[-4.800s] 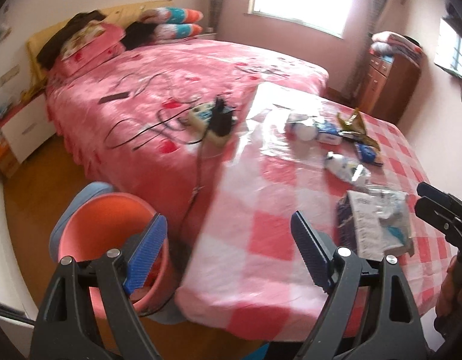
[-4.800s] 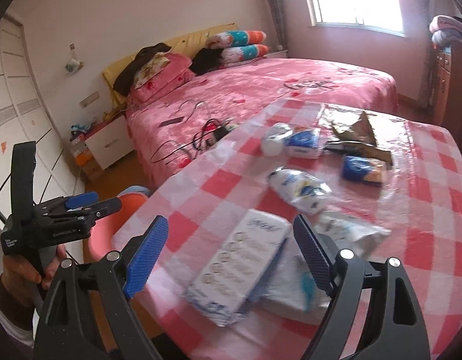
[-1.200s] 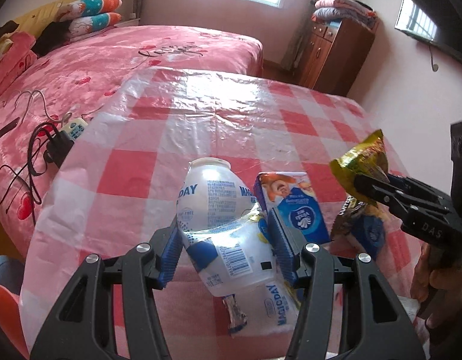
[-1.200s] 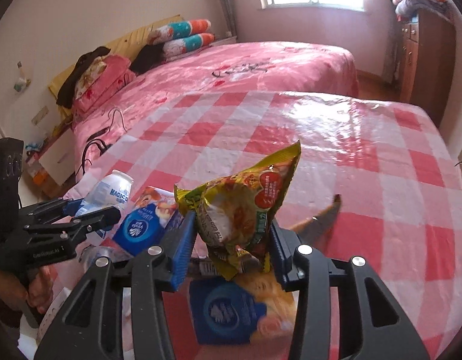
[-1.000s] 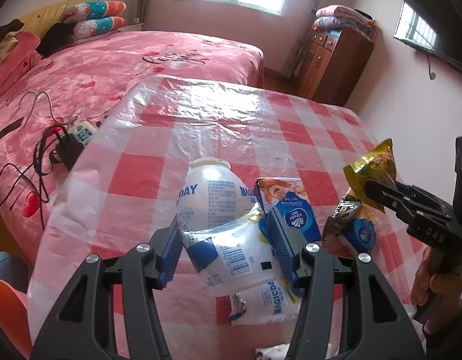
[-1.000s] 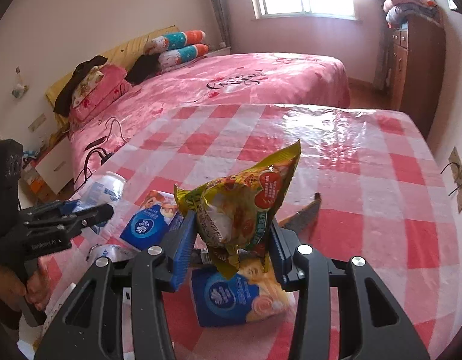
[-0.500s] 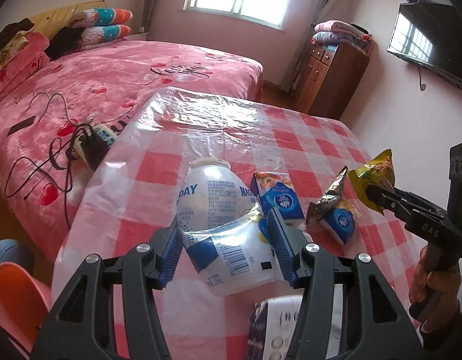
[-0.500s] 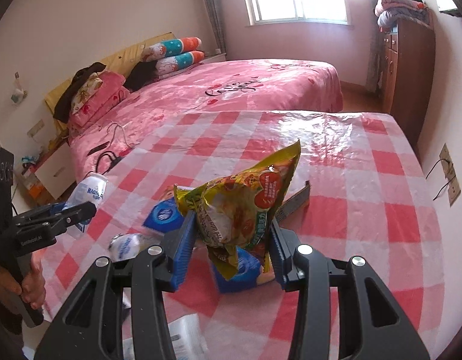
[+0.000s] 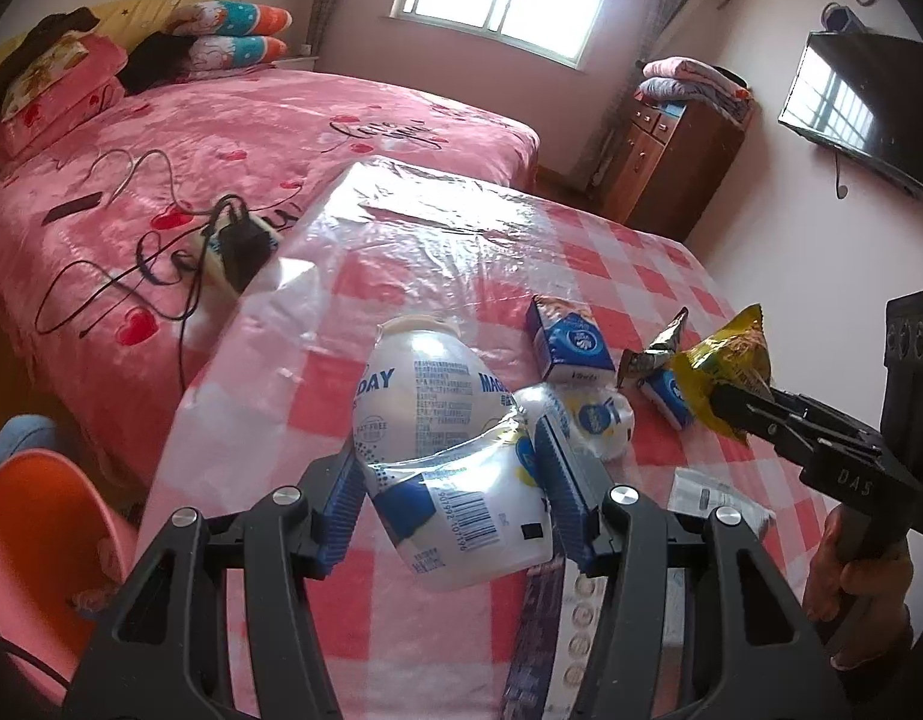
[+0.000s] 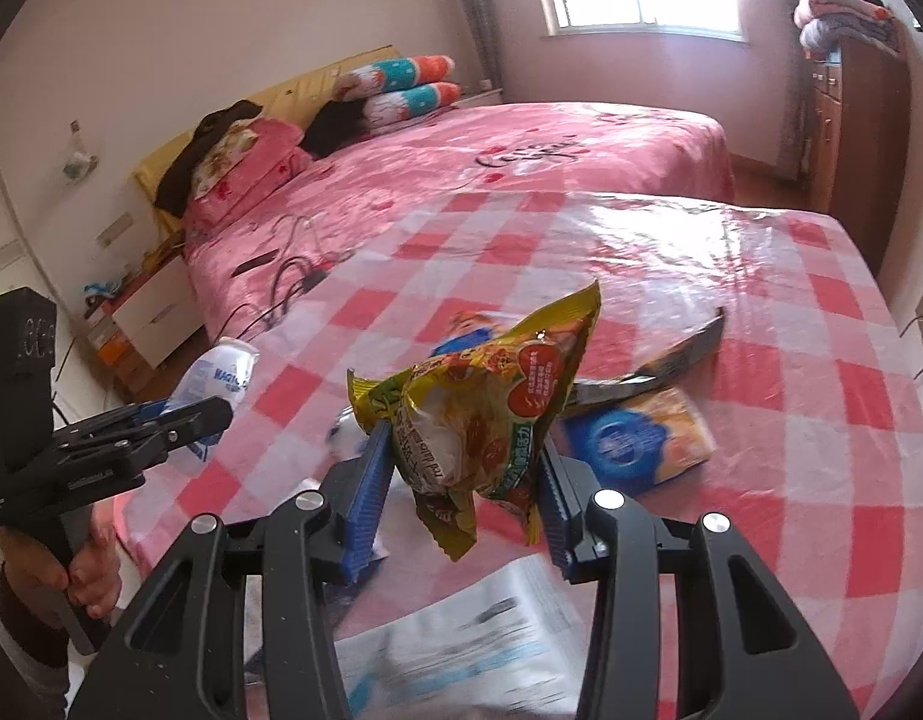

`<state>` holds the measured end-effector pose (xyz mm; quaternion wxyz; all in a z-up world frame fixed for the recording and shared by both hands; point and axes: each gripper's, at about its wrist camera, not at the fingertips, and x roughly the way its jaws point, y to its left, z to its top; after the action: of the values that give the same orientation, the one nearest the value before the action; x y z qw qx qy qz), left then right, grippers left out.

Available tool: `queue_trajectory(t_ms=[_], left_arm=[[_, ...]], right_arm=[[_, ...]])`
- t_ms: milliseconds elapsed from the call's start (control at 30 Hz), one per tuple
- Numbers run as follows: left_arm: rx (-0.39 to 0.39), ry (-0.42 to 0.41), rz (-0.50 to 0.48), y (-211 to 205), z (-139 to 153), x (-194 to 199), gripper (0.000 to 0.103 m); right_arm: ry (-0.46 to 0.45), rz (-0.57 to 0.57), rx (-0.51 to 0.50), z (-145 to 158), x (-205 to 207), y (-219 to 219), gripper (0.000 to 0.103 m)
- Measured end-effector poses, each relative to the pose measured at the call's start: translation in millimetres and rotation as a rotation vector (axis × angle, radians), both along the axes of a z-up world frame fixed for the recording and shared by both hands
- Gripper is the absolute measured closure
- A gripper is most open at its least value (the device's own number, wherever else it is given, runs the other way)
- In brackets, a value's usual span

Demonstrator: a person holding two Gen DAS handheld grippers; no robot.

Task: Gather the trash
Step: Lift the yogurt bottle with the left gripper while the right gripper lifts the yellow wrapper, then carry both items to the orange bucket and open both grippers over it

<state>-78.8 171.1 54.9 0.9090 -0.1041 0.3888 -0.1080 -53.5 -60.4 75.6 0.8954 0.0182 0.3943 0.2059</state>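
The pink bed [image 9: 293, 120] fills the far left of the room. Nearer and to its right stands the bench [image 9: 611, 264], covered in a red-and-white checked cloth under clear plastic film, which likely keeps spills off the fabric. At the near left, below the bench edge, sits an orange plastic bin [image 9: 38, 546], apparently placed where trash can be dropped straight off the bench.

A white power strip with a black adapter [image 9: 239, 243] lies on the bed with its cables trailing.

On the bench, the remaining litter clusters near the right: a blue-and-orange carton [image 9: 572, 339], a smaller blue pack [image 9: 671, 396], a crumpled white-and-blue wrapper [image 9: 599, 420] and a dark foil strip [image 10: 683, 360]. A flat white printed packet [image 10: 461, 648] lies at the near edge.

The left tongs [image 9: 449, 498] are closed on a crushed white plastic bottle with blue lettering [image 9: 443, 444], squeezed across its dented body and held lifted above the bench. The right tongs [image 10: 464, 480] clamp a yellow-green crinkled snack bag [image 10: 485, 414] by its lower half, so its top corner stands up. With 2 pieces in hand, both look ready to be carried to the bin.
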Motion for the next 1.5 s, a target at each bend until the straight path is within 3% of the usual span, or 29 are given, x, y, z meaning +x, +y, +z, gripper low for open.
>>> queue_trajectory(t_ms=[567, 867, 1200, 1500], left_arm=[[-0.016, -0.022, 0.103, 61, 5, -60, 0.047], [-0.022, -0.015, 0.267, 130, 1, -90, 0.047], [-0.054, 0.021, 0.497, 223, -25, -121, 0.047], [-0.091, 0.055, 0.598, 270, -52, -134, 0.047]], right_arm=[[0.037, 0.217, -0.016, -2, -33, 95, 0.057], [0.05, 0.38, -0.039, -2, -45, 168, 0.057], [0.081, 0.576, -0.086, -18, -56, 266, 0.057], [0.108, 0.72, -0.138, -42, -61, 354, 0.057]])
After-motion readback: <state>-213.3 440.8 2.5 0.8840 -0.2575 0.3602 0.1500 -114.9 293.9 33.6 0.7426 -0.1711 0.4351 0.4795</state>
